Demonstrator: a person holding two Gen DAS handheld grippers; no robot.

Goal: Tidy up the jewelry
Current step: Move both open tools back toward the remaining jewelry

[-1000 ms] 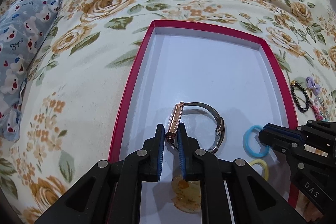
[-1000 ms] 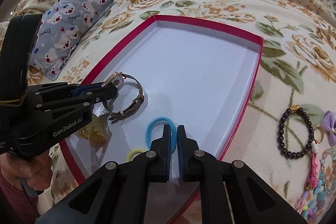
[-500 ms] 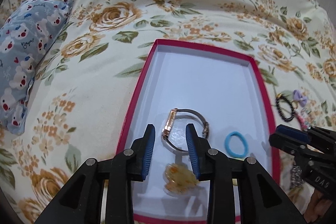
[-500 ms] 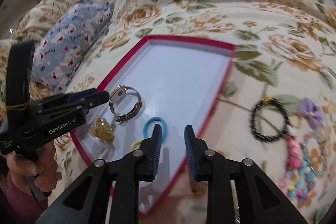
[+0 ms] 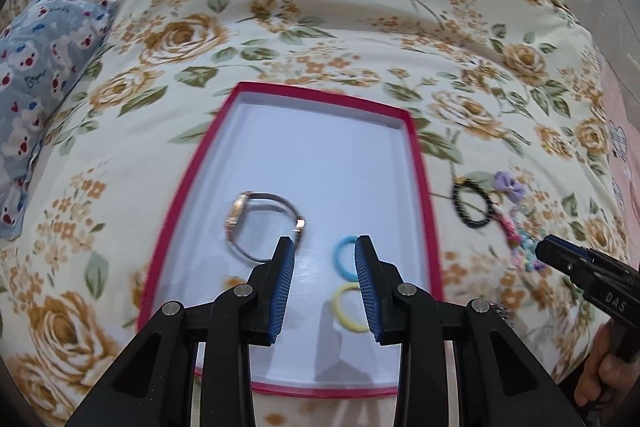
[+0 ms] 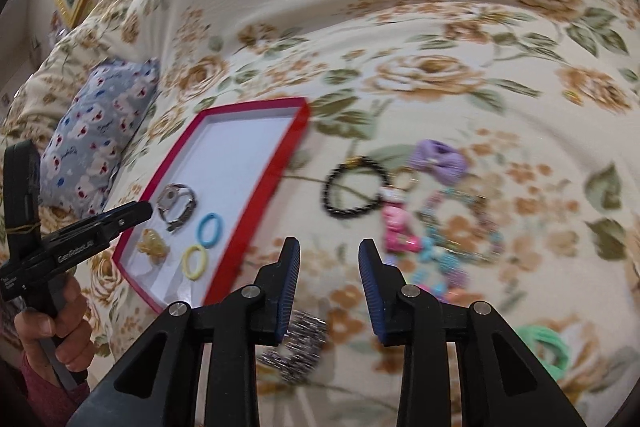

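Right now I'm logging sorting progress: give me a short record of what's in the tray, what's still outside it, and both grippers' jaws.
tray: red-rimmed tray on floral bedspread
in tray: watch, blue ring, yellow ring, amber clip
outside tray: black bead bracelet, purple bow, colourful bead pieces, sparkly band
left gripper: jaws just opened, empty
right gripper: jaws just opened, empty

Tray (image 5: 425,187) set on the bed (image 5: 280,7). Within it, toward its near end: watch (image 5: 260,223) at the left, two hair ties (image 5: 345,259) at the right, one before the other. Pillow (image 5: 36,75) placed toward the bed's left edge. Bead bracelet (image 6: 352,189) and mixed trinkets (image 6: 436,251) laid right of the tray, outside it.
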